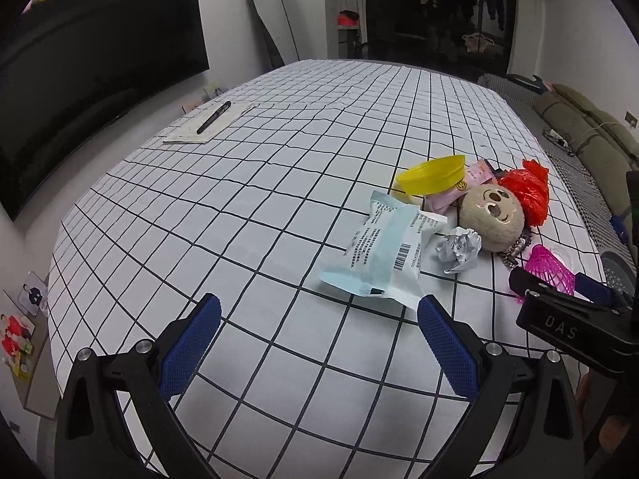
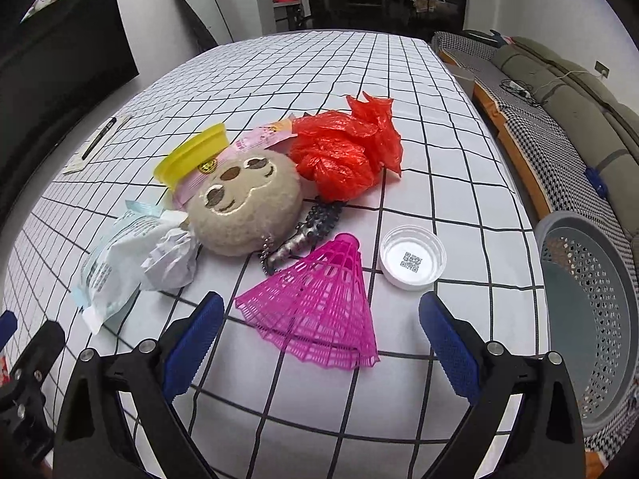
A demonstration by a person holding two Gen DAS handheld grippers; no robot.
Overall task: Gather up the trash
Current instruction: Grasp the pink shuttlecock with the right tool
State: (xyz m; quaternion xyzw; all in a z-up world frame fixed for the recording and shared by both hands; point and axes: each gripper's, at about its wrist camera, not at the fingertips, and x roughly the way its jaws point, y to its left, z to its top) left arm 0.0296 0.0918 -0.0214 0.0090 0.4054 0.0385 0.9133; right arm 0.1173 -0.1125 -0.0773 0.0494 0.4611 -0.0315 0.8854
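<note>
Both tongs, left (image 1: 319,343) and right (image 2: 319,343), gape empty; the light shuttlecock (image 2: 315,311) could skid off the counter (image 2: 399,407) if nudged.

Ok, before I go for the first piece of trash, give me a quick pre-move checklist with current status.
1. Left gripper open, nothing held: ok.
2. Right gripper open, nothing held: ok.
3. Crumpled paper exposed on top, graspable: ok.
4. Pale blue wrapper just ahead of the left gripper, unobstructed: ok.
5. Grey basket open-topped beside the table's right edge: ok.
6. Basket contents or room inside: cannot tell.
</note>
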